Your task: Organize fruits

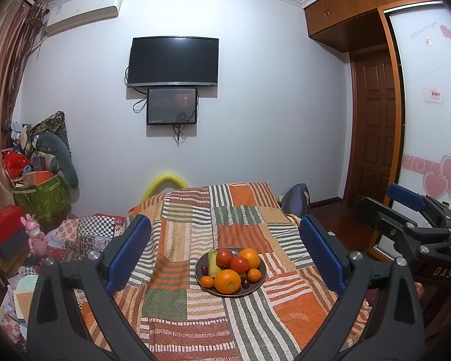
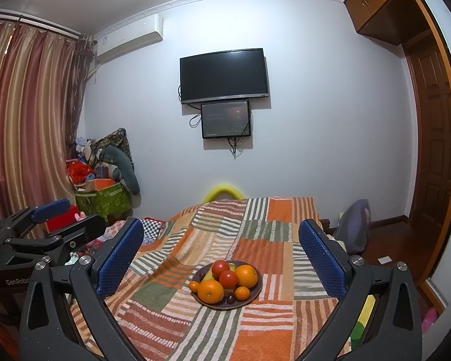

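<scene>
The left gripper (image 1: 225, 252) has its blue pads spread wide, holding nothing. At lower centre of both views, a dark plate (image 1: 257, 288) on the patchwork blanket (image 1: 195, 228) carries oranges, tomatoes, tangerines and grapes. The right gripper (image 2: 221, 255) gapes equally wide — empty too.

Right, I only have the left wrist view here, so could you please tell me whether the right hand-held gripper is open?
Observer: Yes. In the right wrist view, the right hand-held gripper is wide open with nothing between its blue pads. The fruit sits on its plate beyond them, on the striped cover.
Operator: Thank you. Is there anything on the floor to the right of the bed?
Observer: A small flat white item lies on the wooden floor near the door. I cannot tell what it is.
</scene>
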The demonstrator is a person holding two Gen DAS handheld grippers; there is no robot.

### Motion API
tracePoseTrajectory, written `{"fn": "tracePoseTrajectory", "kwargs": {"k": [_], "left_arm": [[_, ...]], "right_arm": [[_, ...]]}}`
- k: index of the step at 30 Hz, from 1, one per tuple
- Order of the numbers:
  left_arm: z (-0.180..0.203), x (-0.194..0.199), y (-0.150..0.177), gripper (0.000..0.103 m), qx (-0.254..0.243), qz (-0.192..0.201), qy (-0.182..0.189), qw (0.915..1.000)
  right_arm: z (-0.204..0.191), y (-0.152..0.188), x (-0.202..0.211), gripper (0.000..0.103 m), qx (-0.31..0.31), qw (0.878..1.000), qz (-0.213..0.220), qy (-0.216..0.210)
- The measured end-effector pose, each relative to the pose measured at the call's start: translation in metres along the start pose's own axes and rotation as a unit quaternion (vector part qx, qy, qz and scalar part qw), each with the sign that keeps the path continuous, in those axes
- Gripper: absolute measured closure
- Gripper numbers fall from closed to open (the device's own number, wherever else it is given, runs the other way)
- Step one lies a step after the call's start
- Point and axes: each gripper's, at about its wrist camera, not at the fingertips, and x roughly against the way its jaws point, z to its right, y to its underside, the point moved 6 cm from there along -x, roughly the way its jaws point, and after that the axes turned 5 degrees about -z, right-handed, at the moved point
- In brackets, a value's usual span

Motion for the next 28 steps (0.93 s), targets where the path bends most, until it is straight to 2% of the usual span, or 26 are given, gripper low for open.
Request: {"fn": "tracePoseTrajectory", "kwargs": {"k": [28], "left_arm": [[-0.0036,-0.0089,0.0018,0.003,0.006,-0.013,0.014,0.9998]], "right_arm": [[0.001,0.0013,-0.0051,0.0,-0.003,1.0,-0.011,0.004]]}}
